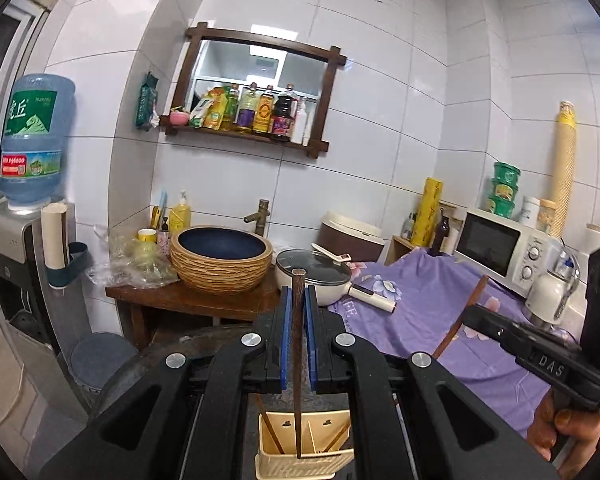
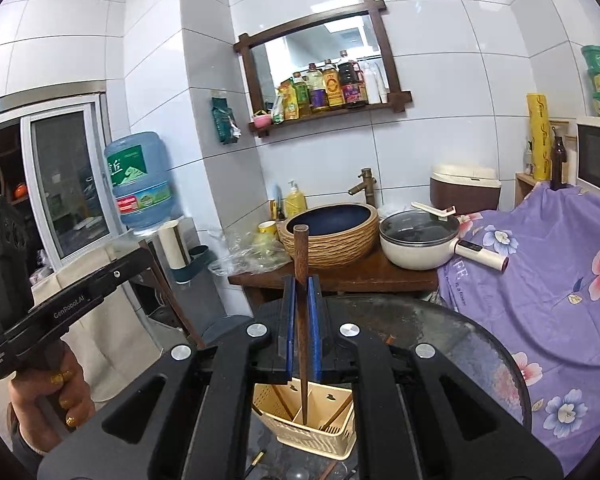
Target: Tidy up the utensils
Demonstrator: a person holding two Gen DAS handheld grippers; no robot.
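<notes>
Dark brown wood in both grips here: the left gripper (image 1: 299, 300) has its blue-padded jaws pinched tight on one chopstick (image 1: 298, 344), and the right gripper (image 2: 302, 300) is clamped the same way on a second chopstick (image 2: 302, 320). Everything reads off the cream utensil basket (image 1: 304, 458), which stands on the dark round glass tabletop (image 2: 460, 332) with a few sticks already leaning in its compartments. Each held chopstick runs nearly upright, thick square end above the jaws, thin end pointing down toward the basket. In the left wrist view the tip seems to sit at or just inside the basket's front rim near its middle divider; in the right wrist view the tip appears to reach into a compartment beside the divider, though whether either tip touches the bottom I cannot tell. So the basket lies straight below both grippers, along each stick's long axis, and neither hand looks clearly nearer to it. My read: the coming move is a straight vertical one along that axis, and any sideways tilt risks catching a tip on the slotted wall or the divider.
</notes>
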